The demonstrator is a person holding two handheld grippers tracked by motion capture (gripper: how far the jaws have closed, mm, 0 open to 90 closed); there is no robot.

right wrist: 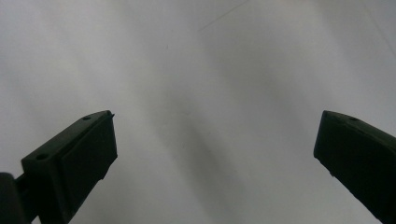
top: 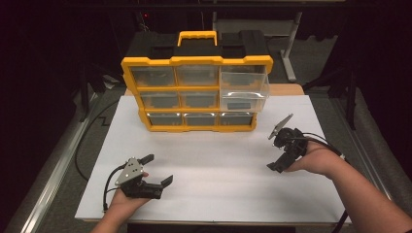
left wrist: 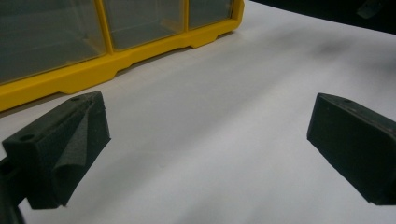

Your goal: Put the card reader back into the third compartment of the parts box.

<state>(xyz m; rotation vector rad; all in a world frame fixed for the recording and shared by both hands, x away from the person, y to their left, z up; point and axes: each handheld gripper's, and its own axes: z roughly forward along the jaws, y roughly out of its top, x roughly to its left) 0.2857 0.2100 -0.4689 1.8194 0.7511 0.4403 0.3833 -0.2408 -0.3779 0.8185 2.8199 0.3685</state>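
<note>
A yellow organizer (top: 197, 92) with clear drawers stands upright at the back middle of the white board (top: 218, 194). Its top right drawer (top: 244, 90) is pulled out toward me. My left gripper (top: 160, 169) lies low over the board's front left, open and empty, pointing right. In the left gripper view its jaws (left wrist: 208, 112) stand wide apart, with the organizer's yellow base (left wrist: 140, 51) beyond them. My right gripper (top: 277, 164) hovers at the right, front of the organizer, tilted down at the board. In the right gripper view it (right wrist: 217, 121) is open over bare white surface.
A black cable (top: 85, 145) runs along the left edge of the board. Metal rails (top: 46, 194) frame the table on both sides. A grey stand leg (top: 289, 53) is behind the organizer. Dark space surrounds the table.
</note>
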